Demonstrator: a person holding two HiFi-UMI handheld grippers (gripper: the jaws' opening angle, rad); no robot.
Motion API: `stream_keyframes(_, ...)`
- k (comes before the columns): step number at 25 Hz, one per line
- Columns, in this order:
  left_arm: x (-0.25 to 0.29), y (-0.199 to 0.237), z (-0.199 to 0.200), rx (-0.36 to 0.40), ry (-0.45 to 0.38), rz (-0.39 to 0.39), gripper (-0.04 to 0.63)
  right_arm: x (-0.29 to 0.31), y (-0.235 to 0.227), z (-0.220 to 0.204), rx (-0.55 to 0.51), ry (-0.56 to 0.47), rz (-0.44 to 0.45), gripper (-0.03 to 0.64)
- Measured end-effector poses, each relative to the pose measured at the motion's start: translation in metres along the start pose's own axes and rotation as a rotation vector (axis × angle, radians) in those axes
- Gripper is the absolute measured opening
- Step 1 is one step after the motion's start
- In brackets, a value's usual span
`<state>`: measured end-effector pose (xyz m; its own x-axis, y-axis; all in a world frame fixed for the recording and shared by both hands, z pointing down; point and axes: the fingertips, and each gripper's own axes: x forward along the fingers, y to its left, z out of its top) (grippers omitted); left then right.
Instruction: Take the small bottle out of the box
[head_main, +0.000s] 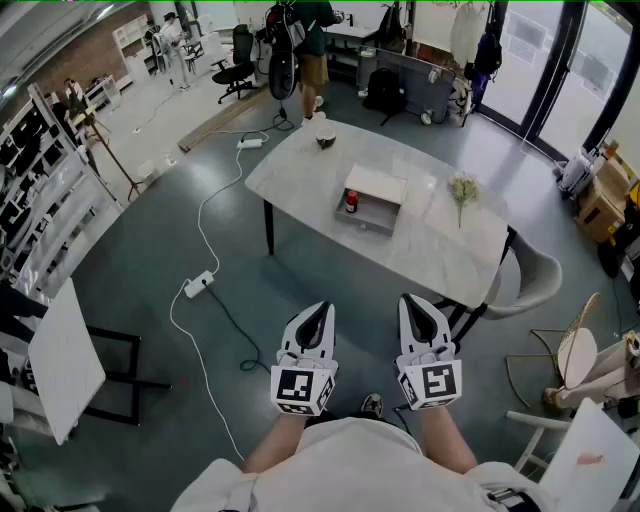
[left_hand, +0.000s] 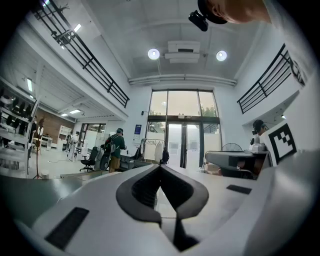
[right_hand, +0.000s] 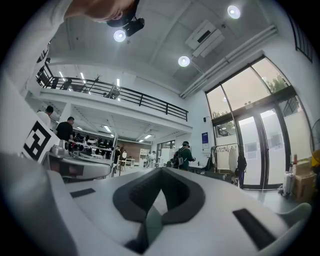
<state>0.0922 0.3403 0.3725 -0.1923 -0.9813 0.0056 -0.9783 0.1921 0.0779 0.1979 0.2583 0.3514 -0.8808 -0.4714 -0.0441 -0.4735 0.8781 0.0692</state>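
A grey-green floor (head_main: 150, 230) fills most of the head view, with a white cable running across it to a white power strip (head_main: 198, 285). On the floor stands a long white marble-patterned counter (head_main: 440, 240) on dark legs, with a pale beige moulded chair (head_main: 528, 285) pushed up at its near right corner. Beyond the counter's far end, a person in a dark green top (head_main: 313, 35) stands by some desks.

Near the middle of the counter lies a shallow open grey cardboard box (head_main: 370, 212) with its pale lid folded back. The small bottle with a red label and dark cap (head_main: 351, 201) stands upright inside the box at its left end. A small sprig of pale flowers (head_main: 462, 190) lies on the counter to the right of the box, and a small brown round bowl (head_main: 326, 138) sits near the far edge.

The white left gripper (head_main: 316, 312) and the white right gripper (head_main: 419, 306) are held side by side and level over the floor, close to the person's body and well apart from the counter. In each gripper view the jaws are closed together at the tips, with nothing between them.
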Motion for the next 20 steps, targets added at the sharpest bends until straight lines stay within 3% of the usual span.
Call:
stream_keyframes(13,-0.052,0.033,-0.023,-0.023,0.04,-0.025,0.023,0.0,0.064,-0.015,0.023,0.023,-0.006,0.025)
stream_keyframes(20,-0.073,0.073,-0.033,-0.058,0.053,-0.01,0.023,0.018,0.099,-0.021,0.029,0.029,-0.005,0.026)
